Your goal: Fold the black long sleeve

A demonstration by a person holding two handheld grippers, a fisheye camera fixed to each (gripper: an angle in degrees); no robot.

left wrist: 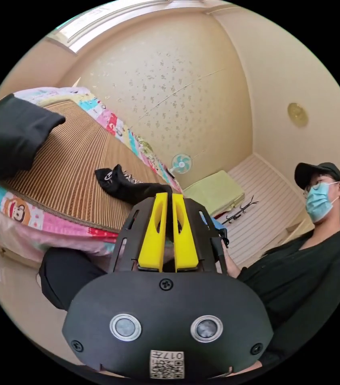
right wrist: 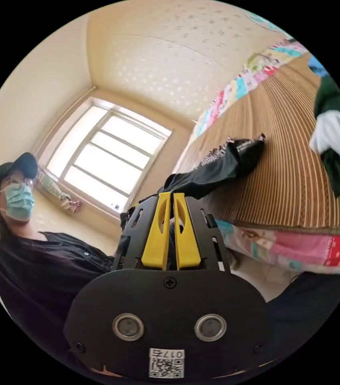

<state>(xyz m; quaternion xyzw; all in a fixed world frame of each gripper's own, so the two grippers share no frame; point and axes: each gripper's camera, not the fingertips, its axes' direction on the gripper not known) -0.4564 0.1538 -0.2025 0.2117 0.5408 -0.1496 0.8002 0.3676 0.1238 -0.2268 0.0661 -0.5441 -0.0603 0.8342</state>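
A bed spread with a ribbed bamboo mat over a patchwork cartoon sheet takes up the far side of a cream-walled room, with a person in a dark top, cap and mask seated just beside it. The black long sleeve lies partly on the mat, one bunched end with white lettering resting on the ribs while the rest stretches off the near edge of the bed toward the two hand-held grippers. In the left gripper view, the left gripper has its yellow jaws pressed nearly together, with black cloth caught in the narrow gap between the tips. In the right gripper view, the right gripper has its jaws drawn just as close, their tips pinching the same garment where it hangs off the mattress. At the far left of the bed sits another dark folded garment. A heap of green and white clothes lies on the mat at the right. A window lights the far wall; a small fan stands beyond the bed.
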